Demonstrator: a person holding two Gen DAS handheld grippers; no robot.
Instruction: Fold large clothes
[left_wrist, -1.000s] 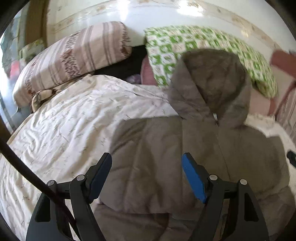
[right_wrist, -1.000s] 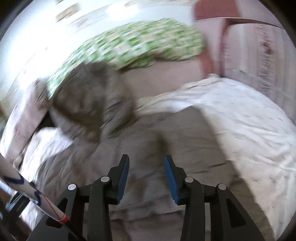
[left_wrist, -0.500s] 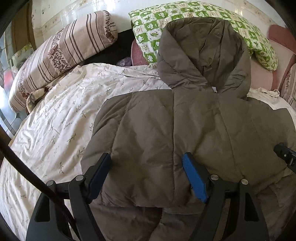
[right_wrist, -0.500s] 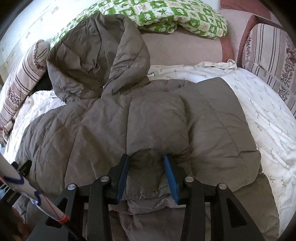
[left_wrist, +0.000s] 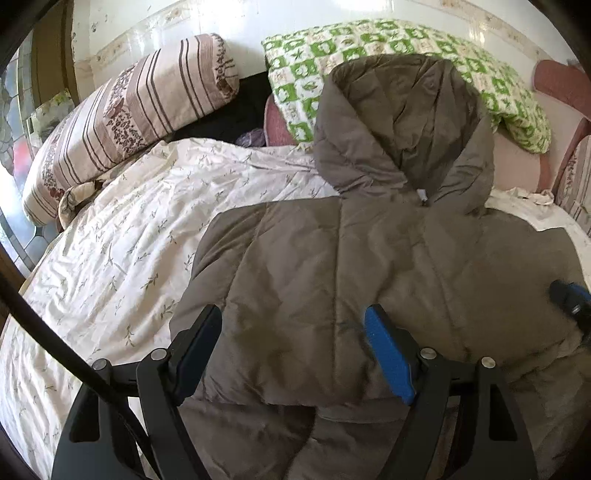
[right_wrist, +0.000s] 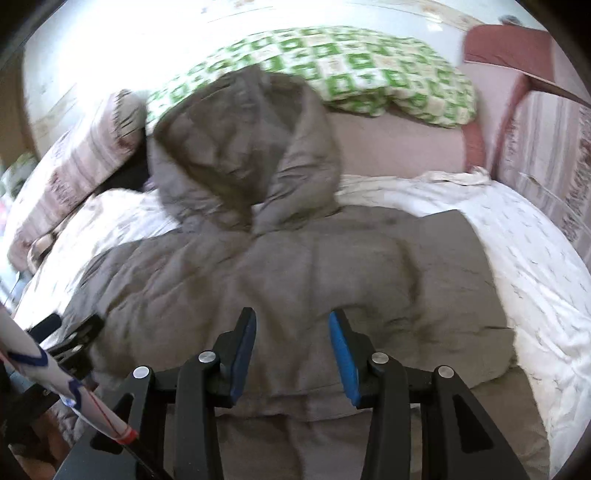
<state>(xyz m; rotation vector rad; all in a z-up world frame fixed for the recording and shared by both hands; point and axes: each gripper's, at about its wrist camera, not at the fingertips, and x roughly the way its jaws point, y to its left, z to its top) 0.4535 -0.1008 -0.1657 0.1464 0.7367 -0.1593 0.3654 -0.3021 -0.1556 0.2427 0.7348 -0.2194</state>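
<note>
A: The grey-brown hooded jacket (left_wrist: 332, 266) lies flat on the bed, hood (left_wrist: 402, 122) at the far end, propped against the green checked pillow (left_wrist: 388, 44). Its lower part is folded up over the body, the folded edge running across the near side.

B: And the left claw (left_wrist: 295, 350)?

A: Spread wide, blue pads apart, low over that near folded edge with nothing between them. From the right wrist view the right claw (right_wrist: 291, 347) is also apart, narrower, gripping nothing, and poised over the same edge.

B: Is either one touching the fabric?

A: Can't tell; the right view is blurred.

B: Around the jacket?

A: A white sheet (left_wrist: 122, 243) with small leaf sprigs, wrinkled, on both sides. A striped bolster pillow (left_wrist: 122, 122) at the far left, a pink headboard cushion (right_wrist: 399, 147) behind the hood, and another striped cushion (right_wrist: 546, 147) at the far right.
</note>
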